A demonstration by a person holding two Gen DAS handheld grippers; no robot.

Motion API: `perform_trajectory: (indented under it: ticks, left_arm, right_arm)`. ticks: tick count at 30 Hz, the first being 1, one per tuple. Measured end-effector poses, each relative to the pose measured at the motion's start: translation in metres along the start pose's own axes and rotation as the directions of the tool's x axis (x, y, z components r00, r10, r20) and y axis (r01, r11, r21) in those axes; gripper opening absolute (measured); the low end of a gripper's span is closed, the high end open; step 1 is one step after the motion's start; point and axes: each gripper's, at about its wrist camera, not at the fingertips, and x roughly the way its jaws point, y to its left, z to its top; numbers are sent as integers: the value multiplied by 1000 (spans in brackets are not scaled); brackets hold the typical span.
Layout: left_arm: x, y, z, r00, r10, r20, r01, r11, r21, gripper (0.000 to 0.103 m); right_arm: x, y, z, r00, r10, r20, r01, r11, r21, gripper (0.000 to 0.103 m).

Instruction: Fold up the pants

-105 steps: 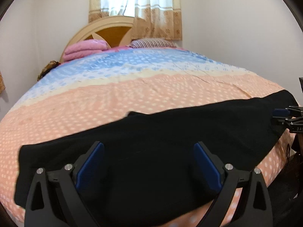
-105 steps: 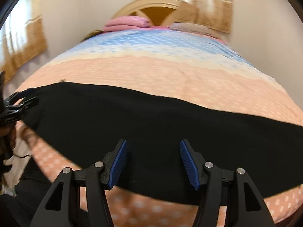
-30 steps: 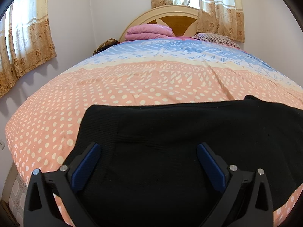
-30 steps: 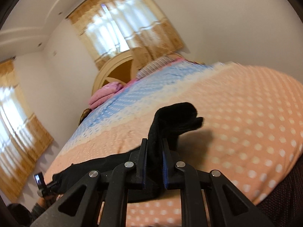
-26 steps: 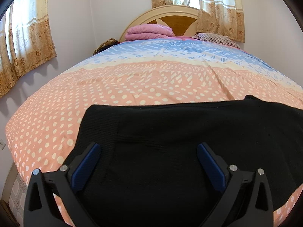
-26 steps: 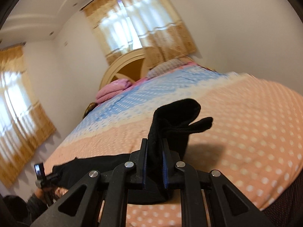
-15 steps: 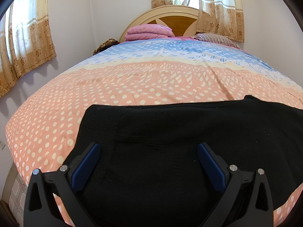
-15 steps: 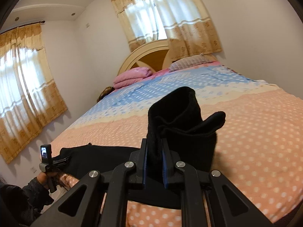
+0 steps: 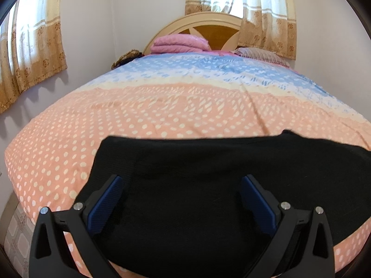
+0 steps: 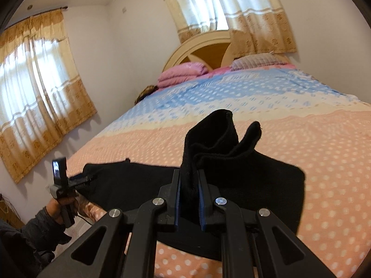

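Note:
Black pants [image 9: 197,185] lie across the near edge of the bed [image 9: 162,106]. My left gripper [image 9: 183,199] is open, its blue pads just above the waist end of the pants, holding nothing. My right gripper [image 10: 189,194] is shut on the pants' leg end [image 10: 215,136] and holds it lifted above the bed; the cloth sticks up between the jaws and doubles back over the rest of the pants [image 10: 266,180]. The left gripper [image 10: 81,180] also shows in the right wrist view, at the pants' far left end, held by a hand.
A pink folded blanket [image 9: 180,44] and a striped pillow [image 9: 259,54] lie by the headboard [image 9: 208,26]. Curtained windows are on the left wall [image 9: 30,53] and behind the bed. The bed's left edge drops to a tiled floor [image 9: 16,227].
My right gripper has closed on the leg end, lifted it and carried it left toward the waist end, folding the pants over. The left gripper has stayed still and open.

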Motion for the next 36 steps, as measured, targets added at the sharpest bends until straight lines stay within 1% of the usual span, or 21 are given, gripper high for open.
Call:
perform_trajectory:
  ticks: [2,4,7,11,12,13,15,16,17,18,19,21,23,24,26,28,30,31,33,35,36]
  left_arm:
    - [-8,-5,4,1000,-10,18,10,1000,4,103]
    - [-16,-11,9,999,-39,35,39,999,3,103]
    - [-26,-24,14,993,-102,50,102,995,10,103]
    - [-33,-60,17,979,-199,38,196,977,80,103]
    - [-33,-73,17,971,-237,26,233,967,100,103]
    - [-33,-81,17,966,-258,17,255,961,111,103]
    - [-33,-102,19,946,-323,-10,321,937,138,103]
    - [-33,-114,19,934,-356,-25,356,923,148,103]
    - [-33,-126,21,918,-395,-42,397,904,158,103]
    - [-34,-137,21,903,-426,-57,429,887,168,103]
    - [-35,-146,21,892,-447,-67,451,875,176,103]
    - [-36,-167,22,867,-489,-94,497,844,200,103]
    - [-38,-192,21,839,-530,-125,544,809,223,103]
    - [-40,-201,21,832,-538,-135,554,799,233,103]
    - [-44,-223,19,811,-562,-162,585,770,256,103]
    - [-45,-243,17,789,-584,-194,615,742,268,101]
    - [-43,-261,17,760,-608,-230,650,712,265,87]
    - [-40,-270,16,745,-615,-257,666,698,261,84]
    - [-37,-286,15,723,-628,-287,690,677,257,71]
    - [-33,-296,14,713,-627,-314,699,670,251,64]
    - [-30,-300,12,711,-625,-323,700,672,241,53]
  right_arm:
    - [12,6,-4,1000,2,-26,-2,1000,-15,13]
    - [25,12,-10,998,2,-61,-4,999,-34,13]
    - [45,18,-19,993,-4,-118,-3,998,-57,13]
    - [67,23,-31,983,11,-182,-25,997,-74,13]
    - [74,24,-35,978,12,-209,-30,996,-83,13]
    - [80,25,-38,972,5,-234,-28,995,-95,15]
    - [83,27,-40,964,8,-265,-36,994,-104,19]
    - [77,26,-39,965,26,-261,-54,993,-103,31]
    - [72,25,-38,967,39,-251,-66,993,-100,47]
    - [63,23,-37,969,55,-240,-80,992,-97,52]
    - [52,18,-35,972,77,-224,-100,991,-92,53]
    - [37,11,-34,975,89,-203,-108,990,-85,53]
    - [19,-8,-33,986,54,-158,-66,995,-74,53]
    - [13,-18,-33,990,35,-136,-43,997,-56,53]
    - [1,-42,-34,996,2,-88,-1,1000,14,53]
    - [-8,-64,-36,999,-13,-40,17,994,105,53]
    - [-13,-77,-36,1000,-7,0,7,987,161,53]
    - [-15,-78,-37,1000,-14,14,12,986,169,53]
    - [-17,-79,-37,999,-23,31,17,985,171,53]
    - [-18,-75,-41,999,-26,43,19,987,159,53]
    - [-18,-75,-41,998,-33,49,25,988,152,53]
